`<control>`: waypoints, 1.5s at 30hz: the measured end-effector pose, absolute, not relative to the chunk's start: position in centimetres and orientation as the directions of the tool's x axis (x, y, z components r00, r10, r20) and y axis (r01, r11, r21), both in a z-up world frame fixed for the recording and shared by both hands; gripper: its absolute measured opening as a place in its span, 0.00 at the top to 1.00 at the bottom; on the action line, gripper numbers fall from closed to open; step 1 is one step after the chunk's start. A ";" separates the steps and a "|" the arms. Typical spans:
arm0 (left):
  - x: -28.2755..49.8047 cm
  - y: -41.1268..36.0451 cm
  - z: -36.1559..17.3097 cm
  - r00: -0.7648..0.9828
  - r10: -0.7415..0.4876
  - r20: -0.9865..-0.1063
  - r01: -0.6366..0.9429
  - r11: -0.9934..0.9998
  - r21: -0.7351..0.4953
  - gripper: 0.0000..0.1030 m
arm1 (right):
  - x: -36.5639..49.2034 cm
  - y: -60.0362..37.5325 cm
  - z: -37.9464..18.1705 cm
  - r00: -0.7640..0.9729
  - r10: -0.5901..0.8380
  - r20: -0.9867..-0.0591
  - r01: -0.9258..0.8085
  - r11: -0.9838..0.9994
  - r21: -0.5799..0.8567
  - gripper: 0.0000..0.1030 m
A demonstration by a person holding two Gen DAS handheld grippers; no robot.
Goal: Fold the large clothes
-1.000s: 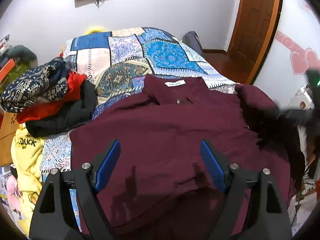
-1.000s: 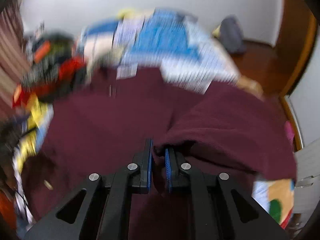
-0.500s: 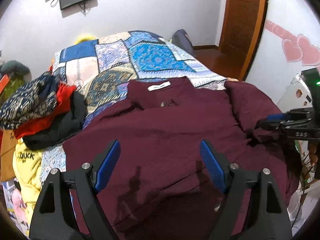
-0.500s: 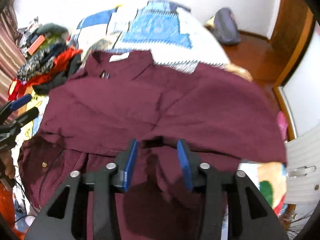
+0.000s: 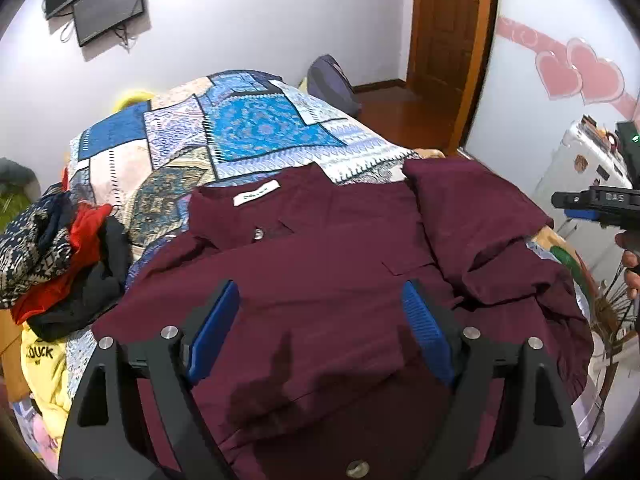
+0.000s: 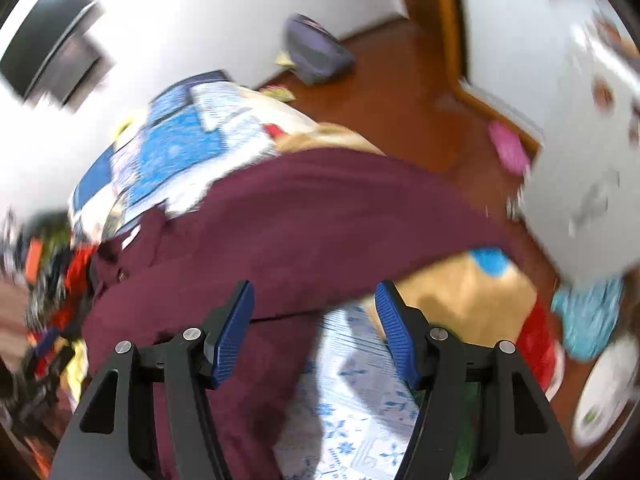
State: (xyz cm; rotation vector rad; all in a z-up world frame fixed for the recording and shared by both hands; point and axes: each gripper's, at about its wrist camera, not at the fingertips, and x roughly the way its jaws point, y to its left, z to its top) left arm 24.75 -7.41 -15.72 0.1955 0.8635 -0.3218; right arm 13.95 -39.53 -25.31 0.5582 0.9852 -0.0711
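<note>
Bed [image 5: 256, 136] with patchwork quilt fills most of left wrist view, white wall behind, wooden door [image 5: 448, 32] at back right. Maroon shirt [image 5: 320, 280] lies spread front-up over near end of bed, collar away from camera, white neck label [image 5: 256, 195] showing, one button just below collar, chest pocket on the right half. Its right-side sleeve [image 5: 480, 216] is folded in over the body, crumpled near bed edge. Clothes pile [image 5: 56, 248] at left of shirt: patterned dark piece, red piece, black piece, touching shirt's left shoulder area; yellow garment [image 5: 40, 360] below pile with "DUCK" print. Monitor [image 5: 108, 8] on wall top left. Grey bag [image 5: 332, 84] on floor by far bed corner. Left gripper [image 5: 320, 320] hovers over shirt's lower half, jaws spread wide, nothing between blue pads. Right gripper [image 6: 316, 320] also gaping wide, empty, over shirt's right edge where quilt shows beside the cloth; right wrist view is motion-blurred so contact with fabric unclear. In left wrist view the right gripper [image 5: 592, 204] shows at far right edge, off the bed side, clear of sleeve. Pink hearts [image 5: 580, 76] on right wall.
</note>
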 end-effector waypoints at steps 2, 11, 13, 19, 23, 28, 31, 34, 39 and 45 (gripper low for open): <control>25.0 -7.9 -16.1 0.595 -0.199 -0.778 0.362 0.931 0.039 0.19 | 14.3 -40.6 -27.3 0.545 0.215 -0.810 0.357 0.815 0.456 0.43; 25.7 -8.5 -17.2 0.571 -0.179 -0.801 0.356 0.934 0.045 0.19 | 17.4 -42.9 -31.5 0.545 0.261 -0.797 0.463 0.699 0.545 0.43; 25.8 -8.3 -17.2 0.571 -0.173 -0.802 0.347 0.937 0.045 0.19 | 17.7 -42.9 -31.2 0.558 0.231 -0.797 0.464 0.709 0.531 0.43; 26.1 -7.0 -17.4 0.573 -0.156 -0.804 0.314 0.949 0.040 0.19 | 18.5 -43.2 -30.1 0.572 0.172 -0.802 0.432 0.768 0.473 0.82; 25.9 -6.1 -17.1 0.587 -0.148 -0.796 0.296 0.954 0.041 0.19 | 18.2 -42.3 -26.8 0.623 0.113 -0.774 0.371 0.829 0.419 0.88; 25.5 -4.9 -16.4 0.607 -0.147 -0.781 0.277 0.960 0.034 0.19 | 17.8 -40.4 -20.9 0.716 0.116 -0.688 0.254 0.875 0.412 0.90; 24.9 -3.9 -15.6 0.628 -0.149 -0.764 0.265 0.964 0.030 0.19 | 17.8 -37.4 -16.4 0.773 0.118 -0.623 0.144 0.924 0.354 0.91; 24.4 -2.7 -14.7 0.655 -0.145 -0.741 0.245 0.969 0.027 0.19 | 17.8 -33.5 -12.8 0.807 0.159 -0.569 0.015 0.957 0.290 0.91; 23.6 0.7 -13.2 0.698 -0.130 -0.704 0.185 0.983 0.002 0.19 | 18.6 -24.8 -9.4 0.780 0.322 -0.537 -0.227 0.945 0.237 0.91; 22.1 6.1 -12.3 0.735 -0.085 -0.672 0.082 0.996 -0.035 0.15 | 18.7 -13.2 -10.7 0.613 0.478 -0.629 -0.480 0.858 0.184 0.91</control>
